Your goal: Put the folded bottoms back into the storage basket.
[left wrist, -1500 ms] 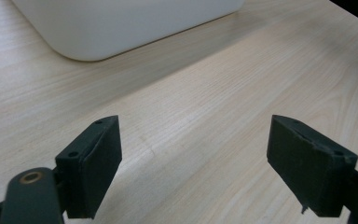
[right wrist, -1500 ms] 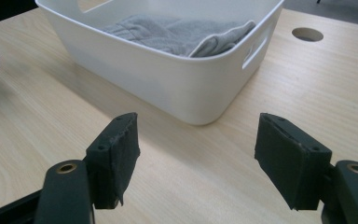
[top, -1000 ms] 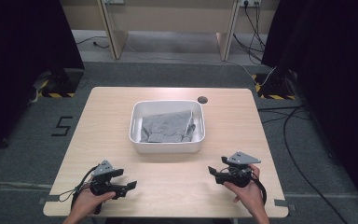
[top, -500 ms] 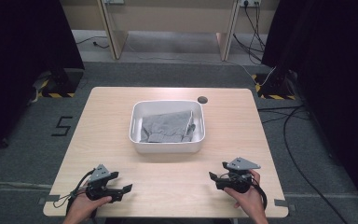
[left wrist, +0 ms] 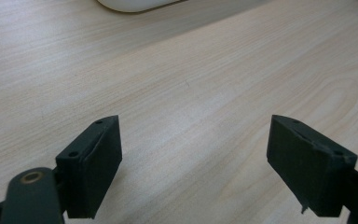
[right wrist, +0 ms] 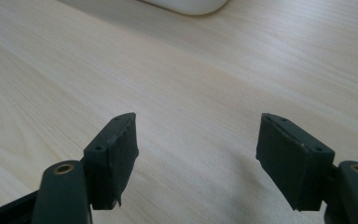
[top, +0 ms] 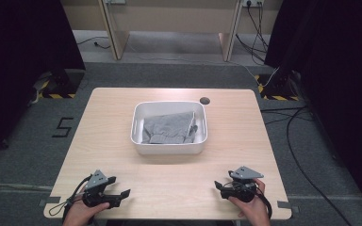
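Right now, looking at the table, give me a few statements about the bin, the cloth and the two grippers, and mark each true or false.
1. The grey cloth lies inside the white bin. True.
2. The left gripper is clamped on the cloth. False: its jaws stand open over bare table.
3. The right gripper holds nothing. True.
4. The bin sits at the table's near edge between the hands. False: it sits around the middle, beyond both grippers.

Light wooden table (top: 113, 141) on grey carpet floor (top: 28, 141); black curtains (top: 23, 37) at sides; cables (top: 301, 141) at right.
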A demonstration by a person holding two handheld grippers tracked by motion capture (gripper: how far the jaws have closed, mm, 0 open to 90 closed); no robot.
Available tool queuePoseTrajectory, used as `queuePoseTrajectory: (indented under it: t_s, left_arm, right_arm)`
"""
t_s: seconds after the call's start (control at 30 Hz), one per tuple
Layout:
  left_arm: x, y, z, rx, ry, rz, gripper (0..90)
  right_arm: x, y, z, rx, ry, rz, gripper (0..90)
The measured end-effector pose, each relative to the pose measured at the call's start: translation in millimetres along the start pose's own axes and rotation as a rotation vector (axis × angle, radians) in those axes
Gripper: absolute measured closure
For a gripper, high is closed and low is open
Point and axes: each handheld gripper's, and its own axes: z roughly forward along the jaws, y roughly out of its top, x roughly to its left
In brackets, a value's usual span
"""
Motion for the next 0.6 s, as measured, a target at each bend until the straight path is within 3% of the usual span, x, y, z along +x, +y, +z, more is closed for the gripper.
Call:
queuePoseTrajectory:
  t_s: [0.4, 0.6]
  left_arm:
    - [-6.4, -7.4, -6.6, -0.003, 0.024, 0.030, 17.6]
    - [-7.3, -12.2, -7.5, 0.018, 0.023, 0.028, 17.3]
  right_arm:
    - [6.1, -21.5, -6.0, 0.037, -0.051, 0.006, 21.8]
    - [9.6, -30.9, -9.6, 0.011, -0.058, 0.002, 18.6]
